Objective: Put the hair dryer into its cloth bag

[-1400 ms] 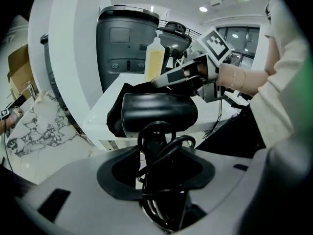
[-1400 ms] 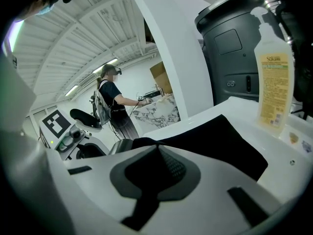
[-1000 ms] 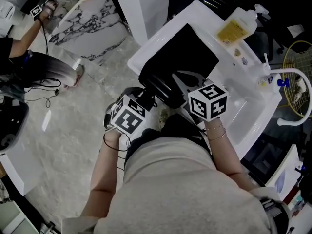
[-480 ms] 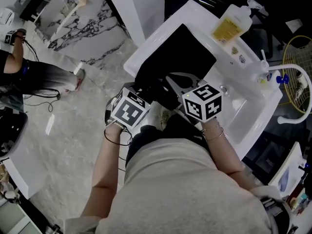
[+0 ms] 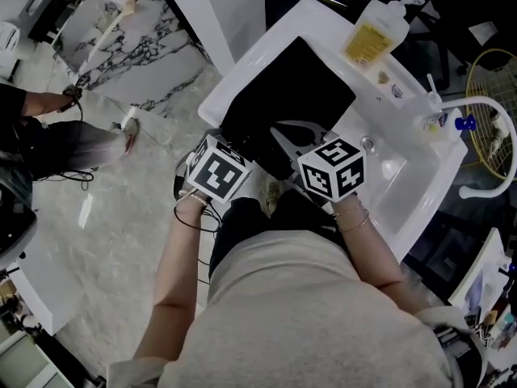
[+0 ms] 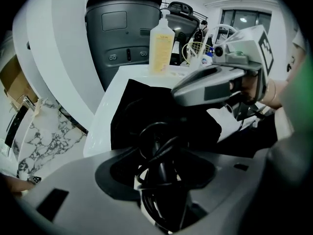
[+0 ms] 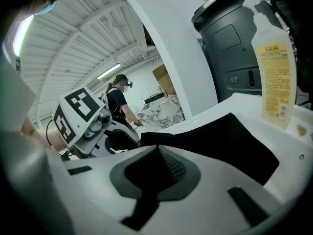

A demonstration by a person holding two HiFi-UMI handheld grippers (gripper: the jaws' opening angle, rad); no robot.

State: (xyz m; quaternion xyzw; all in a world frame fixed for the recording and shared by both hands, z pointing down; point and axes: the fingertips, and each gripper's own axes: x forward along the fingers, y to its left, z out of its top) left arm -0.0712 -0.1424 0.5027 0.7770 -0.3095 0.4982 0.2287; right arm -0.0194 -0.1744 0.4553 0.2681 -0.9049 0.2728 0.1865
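My left fingers point(image 6: 83, 185) are clamped on the black coiled hair-dryer cord point(image 6: 157, 153), held at the near edge of the flat black cloth bag point(image 5: 295, 87) on the white tabletop point(image 5: 257, 63). My right fingers point(image 7: 220, 180) are pressed together over that edge; whether they pinch cloth, I cannot tell. Both sit much as half a second ago.

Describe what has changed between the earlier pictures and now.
The left hand-held gripper, shut on the hair dryer's coiled cord, has moved a little forward, toward the cloth bag. The person in the background has lowered an arm. The right hand-held gripper stays shut on the bag's edge; the bag, the sink and the soap bottle lie as before.
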